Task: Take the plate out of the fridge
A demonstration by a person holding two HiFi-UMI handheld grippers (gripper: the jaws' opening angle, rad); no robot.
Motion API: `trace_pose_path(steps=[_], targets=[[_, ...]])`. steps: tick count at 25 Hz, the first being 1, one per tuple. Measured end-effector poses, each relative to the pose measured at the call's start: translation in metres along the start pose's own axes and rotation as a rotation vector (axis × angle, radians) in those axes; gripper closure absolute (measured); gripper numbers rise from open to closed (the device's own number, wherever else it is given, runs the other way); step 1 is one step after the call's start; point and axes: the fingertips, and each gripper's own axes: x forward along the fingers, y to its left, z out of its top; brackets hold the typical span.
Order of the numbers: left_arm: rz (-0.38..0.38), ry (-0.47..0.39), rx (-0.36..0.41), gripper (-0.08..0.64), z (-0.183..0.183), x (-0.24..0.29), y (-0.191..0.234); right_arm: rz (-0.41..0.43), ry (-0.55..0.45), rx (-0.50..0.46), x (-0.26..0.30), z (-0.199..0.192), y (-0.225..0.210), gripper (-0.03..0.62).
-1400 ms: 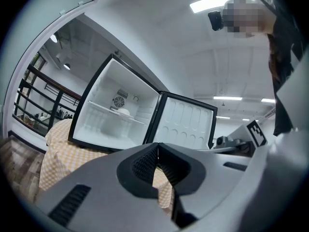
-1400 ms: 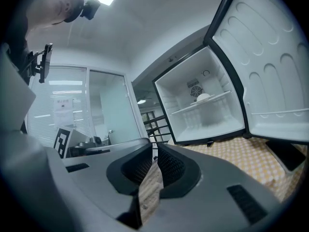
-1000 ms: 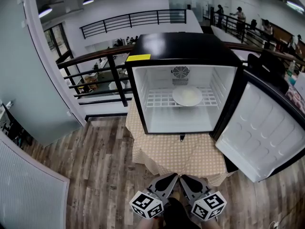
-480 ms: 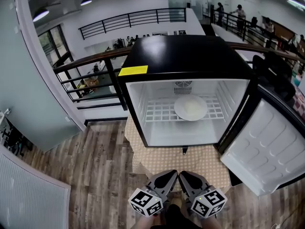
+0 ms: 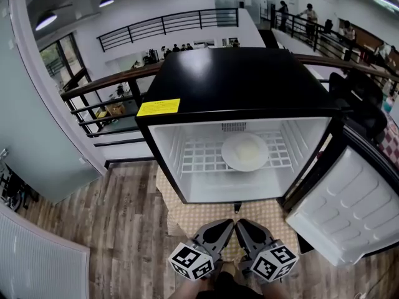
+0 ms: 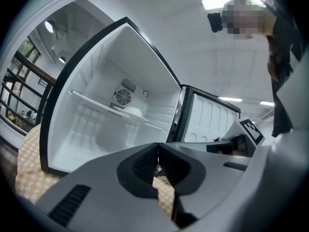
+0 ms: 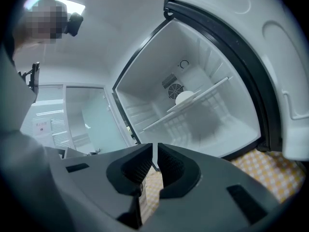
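One plate (image 5: 245,151), one wire shelf (image 5: 199,156), one open fridge (image 5: 237,80)

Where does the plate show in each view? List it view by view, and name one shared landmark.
Head view: plate near the centre, slightly to the right.
Left gripper view: plate just left of centre, seen almost edge-on.
Right gripper view: plate just right of centre, a little above the middle.
Shared landmark: the wire shelf under it.
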Motion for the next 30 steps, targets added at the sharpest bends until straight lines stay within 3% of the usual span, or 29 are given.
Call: trace_pose_path(steps=[14, 21, 30], targets=[[-0.011, -0.013, 0.033, 0.551, 0.021, 0.04, 0.034, -0.07, -0.064, 0.104, 0.043, 0.044, -0.041, 0.54], [-0.017, -0.044, 0.035, 0.551, 0.03, 0.053, 0.043, -0.098, -0.138, 0.31, 0.06, 0.081, -0.064, 0.535], [-0.064, -0.037, 0.054, 0.551, 0.037, 0.063, 0.034, -0.173, -0.196, 0.642, 0.072, 0.101, -0.088, 0.42]])
